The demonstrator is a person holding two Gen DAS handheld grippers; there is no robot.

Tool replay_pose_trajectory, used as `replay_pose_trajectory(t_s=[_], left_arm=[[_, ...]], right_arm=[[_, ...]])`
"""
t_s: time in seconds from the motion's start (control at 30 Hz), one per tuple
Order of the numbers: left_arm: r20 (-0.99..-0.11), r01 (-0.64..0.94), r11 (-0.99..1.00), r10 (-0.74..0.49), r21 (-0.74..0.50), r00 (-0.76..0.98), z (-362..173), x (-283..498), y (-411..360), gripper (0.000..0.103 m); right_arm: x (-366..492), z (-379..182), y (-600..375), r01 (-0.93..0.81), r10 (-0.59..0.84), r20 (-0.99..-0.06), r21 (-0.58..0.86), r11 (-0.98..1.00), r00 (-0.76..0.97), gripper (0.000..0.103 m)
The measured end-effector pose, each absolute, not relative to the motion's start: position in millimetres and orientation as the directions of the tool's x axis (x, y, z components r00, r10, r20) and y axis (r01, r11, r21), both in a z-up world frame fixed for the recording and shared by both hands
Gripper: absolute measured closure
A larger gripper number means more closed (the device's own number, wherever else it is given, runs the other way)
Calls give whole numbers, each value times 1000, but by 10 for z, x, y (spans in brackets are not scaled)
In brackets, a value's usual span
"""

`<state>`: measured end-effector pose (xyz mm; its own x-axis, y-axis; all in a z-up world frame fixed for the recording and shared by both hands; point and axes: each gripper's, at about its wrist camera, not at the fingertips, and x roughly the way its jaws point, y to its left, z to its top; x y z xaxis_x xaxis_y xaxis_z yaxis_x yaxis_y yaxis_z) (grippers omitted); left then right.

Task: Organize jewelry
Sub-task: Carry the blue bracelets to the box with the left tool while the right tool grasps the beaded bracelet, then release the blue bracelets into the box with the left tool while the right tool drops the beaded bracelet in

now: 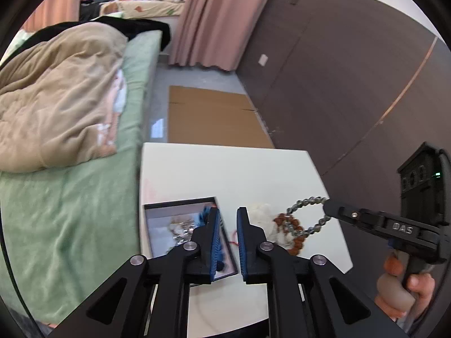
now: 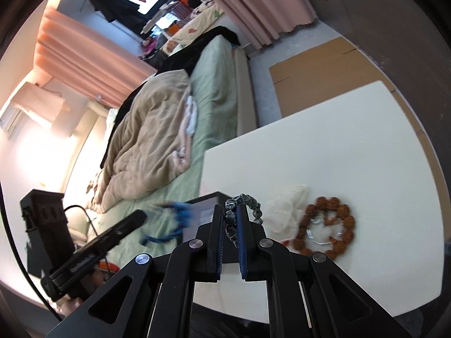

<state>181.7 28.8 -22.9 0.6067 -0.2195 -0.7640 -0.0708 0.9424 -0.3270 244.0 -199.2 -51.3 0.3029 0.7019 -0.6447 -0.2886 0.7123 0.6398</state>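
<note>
**Carrying the silver bracelet to the box**

The jewelry box (image 1: 180,225) sits at the counter's (image 1: 225,169) left edge. The left tool (image 1: 227,219) hangs slightly parted, empty. Rightward, the right tool (image 1: 327,207) pinches the silver bead bracelet (image 1: 304,214) above the brown bead bracelet (image 2: 327,225). Keep the grip firm; release only over the box.

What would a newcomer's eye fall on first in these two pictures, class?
First, the silvery bead bracelet pinched in the right gripper, lifted above the white table. Next, the brown bead bracelet lying in a ring on the table beside a crumpled white cloth. Then the open box at the table's bed-side edge, with the left gripper above it and a blue cord hanging by its fingers.
</note>
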Motion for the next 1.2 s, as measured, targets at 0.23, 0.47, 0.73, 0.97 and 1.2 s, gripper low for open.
replay_pose_trajectory(t_s=[0.23, 0.47, 0.73, 0.97, 1.2], left_arm=[[-734, -147, 936, -145, -318, 663, -127, 1615, 534, 27], [-736, -220, 921, -98, -323, 670, -121, 1471, 776, 7], [-694, -218, 921, -73, -322, 716, -127, 1330, 828, 0], [-707, -171, 904, -177, -393, 685, -271, 1403, 698, 0], [-732, -112, 922, -216, -371, 647, -356, 1520, 382, 0]], right_arm=[[2410, -467, -1609, -351, 720, -646, 633, 690, 252, 92], [2372, -462, -1154, -415, 744, -643, 636, 650, 181, 92], [2333, -483, -1215, -425, 722, -654, 600, 677, 227, 34], [2387, -709, -1708, -330, 635, -718, 549, 768, 285, 34], [2398, -951, -2161, -227, 536, -777, 486, 844, 329, 34]])
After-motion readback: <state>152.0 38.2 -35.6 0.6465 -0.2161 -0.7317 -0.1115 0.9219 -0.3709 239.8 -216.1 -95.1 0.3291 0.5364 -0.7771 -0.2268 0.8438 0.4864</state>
